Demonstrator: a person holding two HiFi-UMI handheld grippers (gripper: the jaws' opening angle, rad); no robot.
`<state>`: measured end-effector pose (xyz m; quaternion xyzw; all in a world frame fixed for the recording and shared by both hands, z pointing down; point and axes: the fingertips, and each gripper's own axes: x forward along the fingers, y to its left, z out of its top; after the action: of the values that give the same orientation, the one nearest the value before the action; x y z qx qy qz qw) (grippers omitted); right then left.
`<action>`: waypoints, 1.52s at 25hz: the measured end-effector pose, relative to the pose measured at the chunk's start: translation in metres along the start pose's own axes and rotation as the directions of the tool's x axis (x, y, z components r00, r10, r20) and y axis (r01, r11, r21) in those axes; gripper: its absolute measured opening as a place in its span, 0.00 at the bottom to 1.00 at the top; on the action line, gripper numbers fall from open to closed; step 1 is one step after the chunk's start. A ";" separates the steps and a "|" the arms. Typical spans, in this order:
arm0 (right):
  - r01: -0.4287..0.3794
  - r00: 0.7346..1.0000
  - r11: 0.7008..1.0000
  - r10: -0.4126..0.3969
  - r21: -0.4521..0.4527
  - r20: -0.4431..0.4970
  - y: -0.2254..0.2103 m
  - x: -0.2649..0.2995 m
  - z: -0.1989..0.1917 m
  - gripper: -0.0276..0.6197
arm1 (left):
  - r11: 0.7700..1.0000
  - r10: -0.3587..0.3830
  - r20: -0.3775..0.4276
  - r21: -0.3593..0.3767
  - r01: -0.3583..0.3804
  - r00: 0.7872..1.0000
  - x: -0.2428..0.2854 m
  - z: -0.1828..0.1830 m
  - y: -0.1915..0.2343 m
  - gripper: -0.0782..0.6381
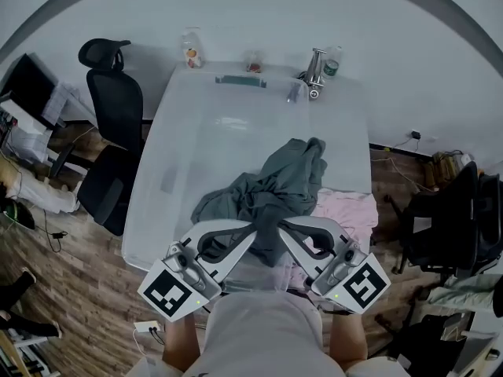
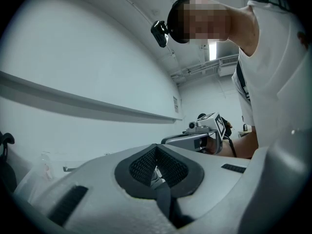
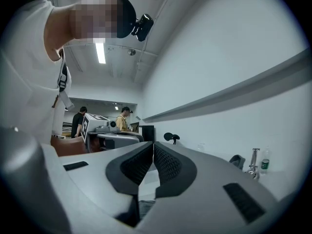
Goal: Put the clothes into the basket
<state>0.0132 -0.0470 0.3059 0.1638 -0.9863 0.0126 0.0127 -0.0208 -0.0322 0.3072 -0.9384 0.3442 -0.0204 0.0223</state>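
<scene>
Two chairs flanked a pale table (image 1: 169,171): one black chair (image 1: 114,108) at far left, and one dark chair (image 1: 448,218) at far right. Along the table's far edge, left to right, stood one bottle (image 1: 191,48), one teal handle (image 1: 240,81), one small jar (image 1: 253,61), one metal tap (image 1: 314,73) and a second bottle (image 1: 332,61). Whether the pale surface was itself the basket could not be told.

One grey-green garment (image 1: 275,187) lay bunched on the table's near half. Its right side lay over one pink cloth (image 1: 350,210), which was spread flat by the right edge.

There were two claws, meeting at the garment's near end. The left claw (image 1: 253,232) reached in from the lower left with its jaws closed on the garment. In the left gripper view a dark grey strip of it ran down between the pads. The right claw (image 1: 281,230) reached in from the lower right, just beside the left one. Its jaws were also closed, pads together at the tips, pinching the garment's near fold. Between the two claws the garment hung in a short fold.
</scene>
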 end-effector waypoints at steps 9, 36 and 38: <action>0.151 0.988 0.988 -0.151 -0.022 -0.016 -0.028 -0.053 -0.006 0.06 | 0.992 -0.121 -0.014 0.015 0.121 0.993 0.041 -0.003 -0.026 0.12; 0.412 0.832 0.908 -0.411 -0.083 -0.372 -0.086 -0.153 -0.124 0.16 | 0.917 -0.381 -0.118 0.078 0.391 0.917 0.162 -0.051 -0.104 0.12; 0.410 0.817 0.907 -0.410 -0.091 -0.406 -0.087 -0.155 -0.137 0.21 | 0.912 -0.392 -0.136 0.073 0.403 0.910 0.165 -0.057 -0.106 0.12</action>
<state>0.1908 -0.0757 0.4397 0.3658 -0.9021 0.0443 0.2247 0.1705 -0.0595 0.3737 -0.9836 0.1451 -0.0972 0.0440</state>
